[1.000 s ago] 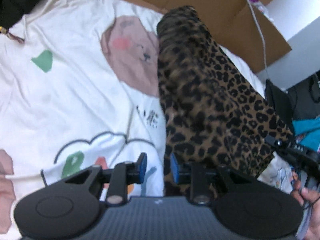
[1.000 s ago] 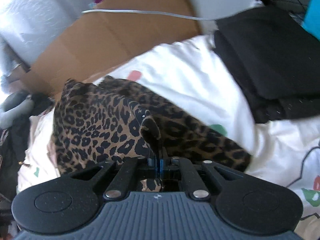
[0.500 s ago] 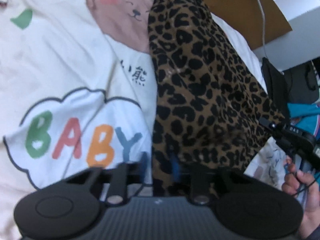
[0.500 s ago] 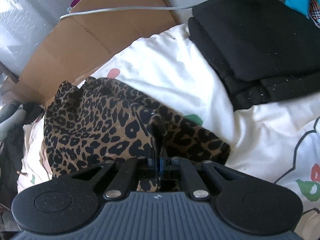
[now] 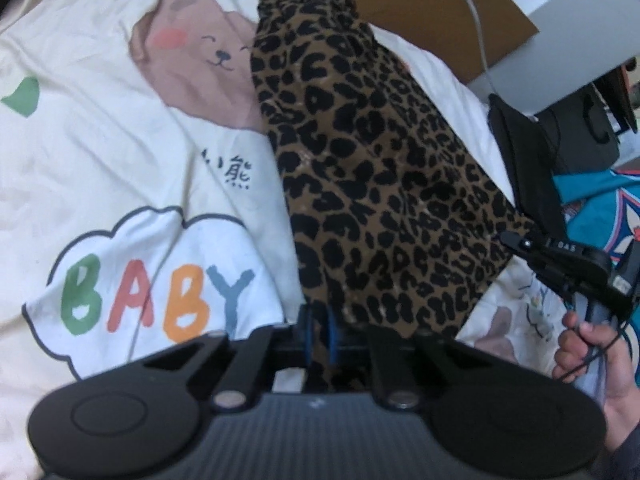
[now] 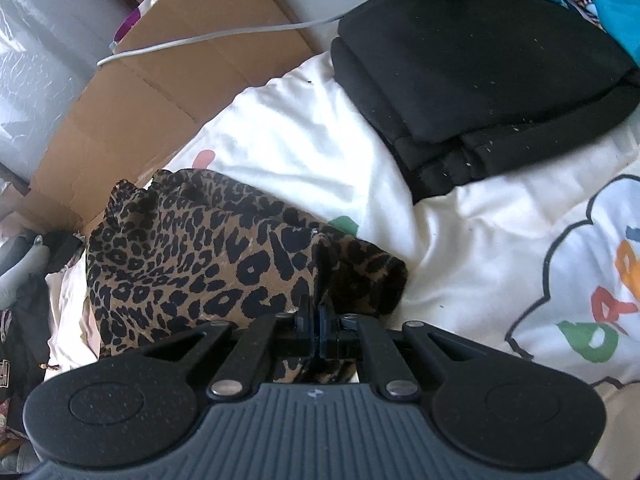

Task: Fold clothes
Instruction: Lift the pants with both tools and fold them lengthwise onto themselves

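A leopard-print garment [image 5: 372, 184] lies stretched over a white bedsheet [image 5: 100, 152] printed with a bear and the word BABY. My left gripper [image 5: 318, 330] is shut on the garment's near left corner. My right gripper [image 6: 316, 320] is shut on a fold at the other near corner of the same leopard-print garment [image 6: 192, 264]. The right gripper also shows at the right edge of the left wrist view [image 5: 560, 256], with the hand that holds it below.
A stack of folded black clothes [image 6: 480, 64] lies on the bedsheet [image 6: 304, 140] to the right. Flattened cardboard [image 6: 168, 80] with a white cable [image 6: 208, 36] across it stands behind the bed. Teal fabric [image 5: 596, 204] lies at the far right.
My left gripper was open beside the garment's edge and has closed on its near corner. My right gripper has kept its hold and pulled the garment lower and flatter on the bed.
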`<act>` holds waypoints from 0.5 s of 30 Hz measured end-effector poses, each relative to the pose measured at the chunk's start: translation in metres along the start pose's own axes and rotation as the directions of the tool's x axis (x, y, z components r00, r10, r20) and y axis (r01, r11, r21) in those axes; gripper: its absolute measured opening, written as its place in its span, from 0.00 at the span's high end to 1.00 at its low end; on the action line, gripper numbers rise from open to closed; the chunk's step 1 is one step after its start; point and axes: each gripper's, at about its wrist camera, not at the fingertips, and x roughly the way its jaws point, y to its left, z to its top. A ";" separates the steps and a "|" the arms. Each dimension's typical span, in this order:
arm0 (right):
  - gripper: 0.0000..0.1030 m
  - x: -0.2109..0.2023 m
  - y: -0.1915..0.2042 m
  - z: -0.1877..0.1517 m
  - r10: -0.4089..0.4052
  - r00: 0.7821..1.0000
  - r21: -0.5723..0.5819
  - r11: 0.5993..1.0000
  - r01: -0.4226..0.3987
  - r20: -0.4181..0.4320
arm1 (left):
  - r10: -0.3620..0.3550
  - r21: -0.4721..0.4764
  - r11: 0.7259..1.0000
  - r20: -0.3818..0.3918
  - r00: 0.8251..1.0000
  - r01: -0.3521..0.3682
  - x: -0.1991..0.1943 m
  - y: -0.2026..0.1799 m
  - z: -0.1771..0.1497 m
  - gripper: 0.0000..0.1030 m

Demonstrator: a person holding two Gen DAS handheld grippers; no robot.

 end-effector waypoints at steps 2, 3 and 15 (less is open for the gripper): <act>1.00 0.001 -0.005 -0.001 -0.011 1.000 0.014 1.000 0.011 0.001 | 0.001 0.007 1.000 -0.017 1.000 -0.001 0.006 0.003 0.001 0.91; 1.00 0.001 -0.007 -0.002 -0.021 1.000 0.012 1.000 0.021 0.004 | 0.001 0.004 1.000 -0.030 1.000 -0.001 0.011 0.004 0.001 0.90; 0.95 -0.021 -0.003 -0.003 -0.126 0.992 -0.032 0.992 0.125 -0.015 | 0.094 -0.004 0.996 -0.001 0.996 -0.094 -0.011 0.015 0.021 0.61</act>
